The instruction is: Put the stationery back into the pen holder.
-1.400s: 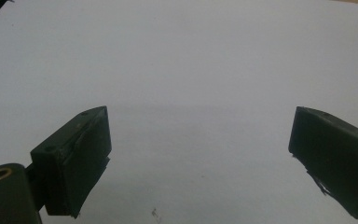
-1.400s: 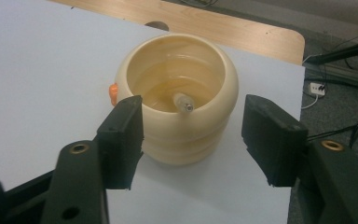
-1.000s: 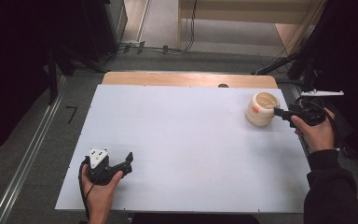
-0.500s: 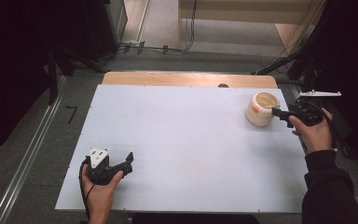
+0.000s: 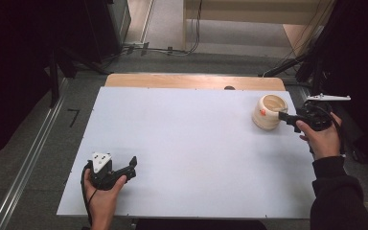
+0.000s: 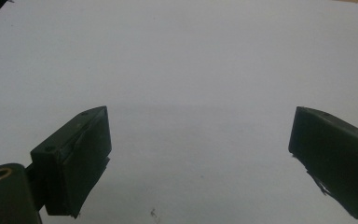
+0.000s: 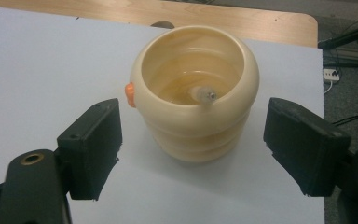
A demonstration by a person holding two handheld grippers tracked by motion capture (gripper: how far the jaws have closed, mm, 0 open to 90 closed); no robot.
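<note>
A cream ribbed pot (image 5: 267,111) (image 7: 194,93) stands upright at the far right of the white table (image 5: 191,143). It has a small orange knob on its side and a pale peg inside. My right gripper (image 5: 283,116) (image 7: 193,149) is open just in front of the pot, one jaw off to each side, not touching it. At the near left of the table my left gripper (image 5: 133,166) (image 6: 200,158) rests open over bare white surface, with nothing between its jaws.
A strip of wooden tabletop (image 5: 194,80) shows beyond the white sheet's far edge. Cables (image 5: 163,49) lie on the grey floor behind. Dark equipment stands at both sides. The table's right edge (image 7: 319,140) is close to the pot.
My right gripper has drawn slightly back toward the person, away from the pot. The left gripper has stayed where it was.
</note>
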